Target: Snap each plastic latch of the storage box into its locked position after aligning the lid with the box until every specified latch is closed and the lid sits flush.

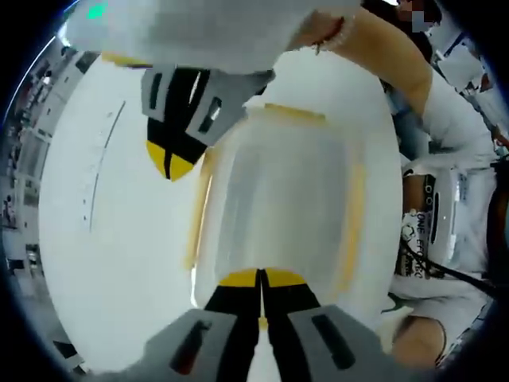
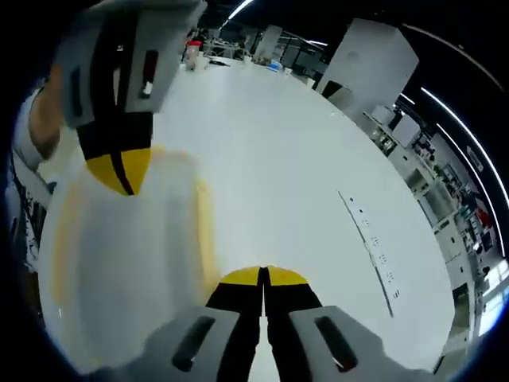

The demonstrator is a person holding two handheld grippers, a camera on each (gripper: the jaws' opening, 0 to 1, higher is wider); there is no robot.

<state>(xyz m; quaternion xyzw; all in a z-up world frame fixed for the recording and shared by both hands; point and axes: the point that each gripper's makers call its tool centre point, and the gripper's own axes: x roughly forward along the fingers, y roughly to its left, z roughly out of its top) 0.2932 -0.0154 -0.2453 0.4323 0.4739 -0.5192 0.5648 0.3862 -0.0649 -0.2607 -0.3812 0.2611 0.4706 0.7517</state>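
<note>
Left claw (image 1: 261,278) has its yellow-tipped jaws pressed together, nothing between them, tips down on the near edge of the storage box (image 1: 278,191). Right claw (image 2: 262,277) is closed and empty too, just beside the box's yellow-trimmed side. The translucent lid (image 2: 119,255) sits on the box, which rests on the white bench (image 2: 302,159).

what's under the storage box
A white table lies under the storage box. The translucent lid is blurred, so the inside cannot be made out. Both grippers press on it, shut.
</note>
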